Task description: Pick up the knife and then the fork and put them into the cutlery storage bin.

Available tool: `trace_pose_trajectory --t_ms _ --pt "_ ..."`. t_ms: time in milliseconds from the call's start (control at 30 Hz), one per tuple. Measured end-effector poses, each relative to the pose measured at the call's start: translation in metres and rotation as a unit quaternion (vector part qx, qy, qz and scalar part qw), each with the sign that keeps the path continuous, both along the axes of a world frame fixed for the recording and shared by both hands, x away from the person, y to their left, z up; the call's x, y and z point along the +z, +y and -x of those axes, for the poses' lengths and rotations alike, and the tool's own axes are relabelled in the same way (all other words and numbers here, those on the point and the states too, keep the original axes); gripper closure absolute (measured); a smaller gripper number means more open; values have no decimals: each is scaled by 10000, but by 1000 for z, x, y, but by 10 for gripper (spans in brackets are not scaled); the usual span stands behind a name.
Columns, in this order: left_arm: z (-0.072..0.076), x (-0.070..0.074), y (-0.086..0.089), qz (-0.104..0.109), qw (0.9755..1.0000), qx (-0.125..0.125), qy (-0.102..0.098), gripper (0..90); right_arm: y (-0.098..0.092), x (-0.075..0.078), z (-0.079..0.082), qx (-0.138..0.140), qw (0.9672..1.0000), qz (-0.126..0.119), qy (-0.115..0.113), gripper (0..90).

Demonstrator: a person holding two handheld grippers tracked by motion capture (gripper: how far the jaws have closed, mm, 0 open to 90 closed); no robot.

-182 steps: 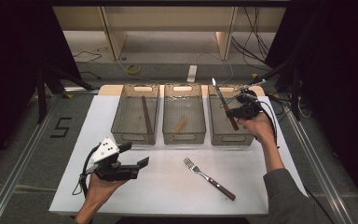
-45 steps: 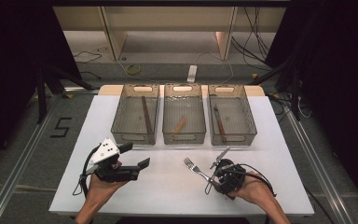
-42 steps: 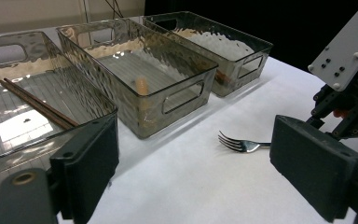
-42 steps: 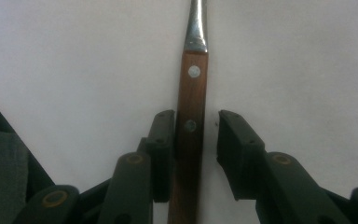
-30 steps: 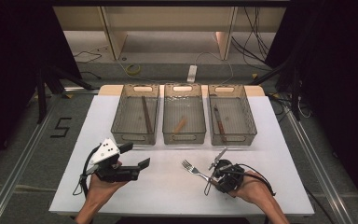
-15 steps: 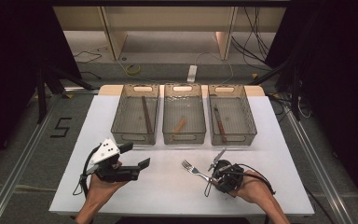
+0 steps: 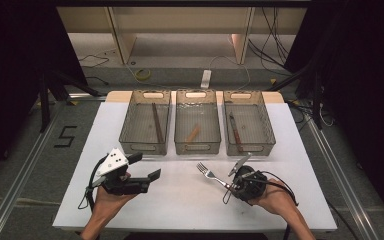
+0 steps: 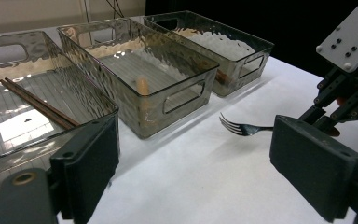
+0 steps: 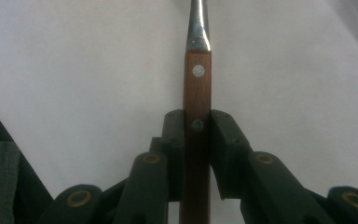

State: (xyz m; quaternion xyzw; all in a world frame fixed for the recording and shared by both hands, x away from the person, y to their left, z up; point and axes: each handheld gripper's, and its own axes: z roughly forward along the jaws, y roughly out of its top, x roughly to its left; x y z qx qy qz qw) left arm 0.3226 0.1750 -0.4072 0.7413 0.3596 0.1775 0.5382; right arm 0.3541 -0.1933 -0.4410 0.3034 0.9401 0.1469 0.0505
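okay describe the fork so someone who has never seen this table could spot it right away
On the white table, look in front of the three clear bins, near the right one. The fork lies there, tines toward the bins, wooden handle clamped in the right gripper. It is the one utensil outside a bin.

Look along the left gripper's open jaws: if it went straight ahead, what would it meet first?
Probably the fork, lying on the white table ahead of the left gripper; the depth is hard to judge.
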Motion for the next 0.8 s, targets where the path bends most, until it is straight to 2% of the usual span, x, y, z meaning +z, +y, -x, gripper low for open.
trace_pose_trajectory --t_ms 167,267,400,800 --pt "0 0 0 14 10000 6 6 151 -8 8 -4 -85 9994 -329 -109 769" --pt "0 0 0 10 10000 15 8 151 -16 13 -10 -219 9975 -660 -139 769" --pt "-1 -1 0 12 10000 24 12 151 -25 17 -16 -390 9948 -918 -213 769" --pt "-1 -1 1 9 10000 48 17 151 -34 32 -29 -615 9895 -1220 -481 770"
